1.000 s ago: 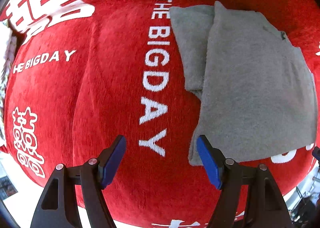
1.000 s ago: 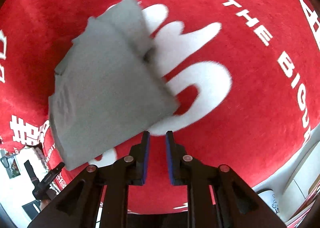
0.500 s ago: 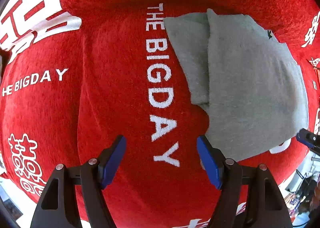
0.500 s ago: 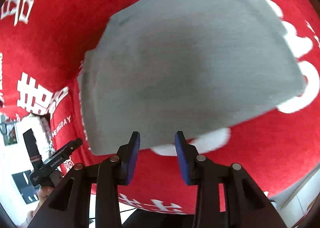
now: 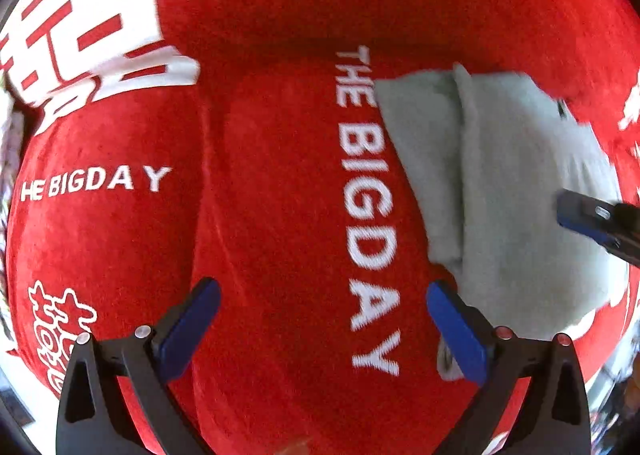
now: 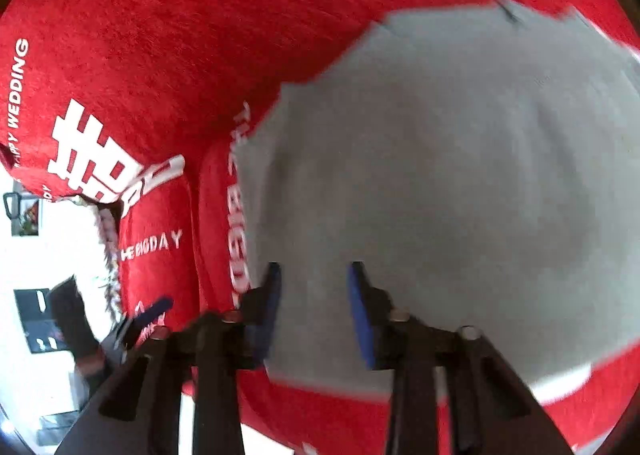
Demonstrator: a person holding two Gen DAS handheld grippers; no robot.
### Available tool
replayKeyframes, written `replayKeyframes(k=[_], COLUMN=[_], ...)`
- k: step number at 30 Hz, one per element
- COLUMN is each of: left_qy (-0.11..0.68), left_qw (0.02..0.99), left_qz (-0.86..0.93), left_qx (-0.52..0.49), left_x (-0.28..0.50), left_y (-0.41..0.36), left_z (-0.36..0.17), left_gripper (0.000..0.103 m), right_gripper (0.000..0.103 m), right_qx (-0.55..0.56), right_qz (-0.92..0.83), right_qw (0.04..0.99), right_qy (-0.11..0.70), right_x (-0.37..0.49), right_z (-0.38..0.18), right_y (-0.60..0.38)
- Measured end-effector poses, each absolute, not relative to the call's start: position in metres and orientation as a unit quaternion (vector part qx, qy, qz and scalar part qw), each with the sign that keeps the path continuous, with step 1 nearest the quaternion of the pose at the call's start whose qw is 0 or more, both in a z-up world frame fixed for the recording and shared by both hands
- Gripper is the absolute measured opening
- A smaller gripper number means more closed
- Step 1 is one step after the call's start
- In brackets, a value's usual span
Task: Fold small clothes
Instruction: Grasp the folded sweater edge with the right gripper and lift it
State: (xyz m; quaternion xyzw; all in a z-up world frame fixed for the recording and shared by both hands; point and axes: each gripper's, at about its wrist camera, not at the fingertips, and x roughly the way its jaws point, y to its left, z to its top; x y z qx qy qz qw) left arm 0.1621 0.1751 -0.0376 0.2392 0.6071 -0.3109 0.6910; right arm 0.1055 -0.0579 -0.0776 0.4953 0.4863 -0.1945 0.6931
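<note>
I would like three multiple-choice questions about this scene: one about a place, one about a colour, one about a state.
1. In the left wrist view, where does the grey garment lie relative to the vertical words THE BIGDAY?
A. to their left
B. to their right
C. covering them wholly

2. What colour is the cover under the garment?
A. blue
B. red
C. green

3. How do the fingers of the left gripper stand?
A. wide apart, holding nothing
B. shut on the garment
C. shut on the cover

Answers: B, the garment's edge runs along the right of the letters; B, red plush surrounds it; A, the fingers have just been opening, and only cover shows between them.
</note>
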Motion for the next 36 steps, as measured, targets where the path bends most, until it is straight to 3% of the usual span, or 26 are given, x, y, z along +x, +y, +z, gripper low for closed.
replayKeyframes(k=[1, 10, 20, 23, 26, 28, 30, 36], left_qy=[0.608, 0.639, 0.65, 0.646, 0.65, 0.651, 0.65, 0.648], left_qw=[0.696, 0.681, 0.679, 0.678, 0.674, 0.672, 0.67, 0.665], left_qz=[-0.304, -0.279, -0.273, -0.281, -0.283, -0.284, -0.285, -0.29], left_qx=[0.232, 0.225, 0.201, 0.211, 0.21, 0.213, 0.217, 0.233], left_x=[0.165, 0.186, 0.204, 0.202, 0.198, 0.196, 0.192, 0.179], left_y=[0.177, 0.186, 0.176, 0.166, 0.157, 0.151, 0.15, 0.137], left_z=[-0.038, -0.067, -0.071, -0.07, -0.072, -0.073, -0.075, -0.076], left_gripper=[0.103, 0.103, 0.103, 0.103, 0.103, 0.103, 0.103, 0.103], right_gripper=[0.015, 0.015, 0.018, 0.018, 0.029, 0.045, 0.05, 0.051], right_qx=[0.494, 0.461, 0.437, 0.474, 0.516, 0.539, 0.568, 0.638], right_qz=[-0.194, -0.177, -0.099, -0.109, -0.127, -0.139, -0.15, -0.173], right_qw=[0.695, 0.692, 0.704, 0.69, 0.669, 0.657, 0.643, 0.601], right_qy=[0.485, 0.526, 0.551, 0.536, 0.52, 0.508, 0.492, 0.45], right_x=[0.118, 0.191, 0.176, 0.146, 0.109, 0.082, 0.054, -0.003], right_z=[-0.082, -0.121, -0.1, -0.093, -0.09, -0.089, -0.09, -0.099], right_y=[-0.061, -0.059, -0.036, -0.037, -0.036, -0.034, -0.031, -0.018])
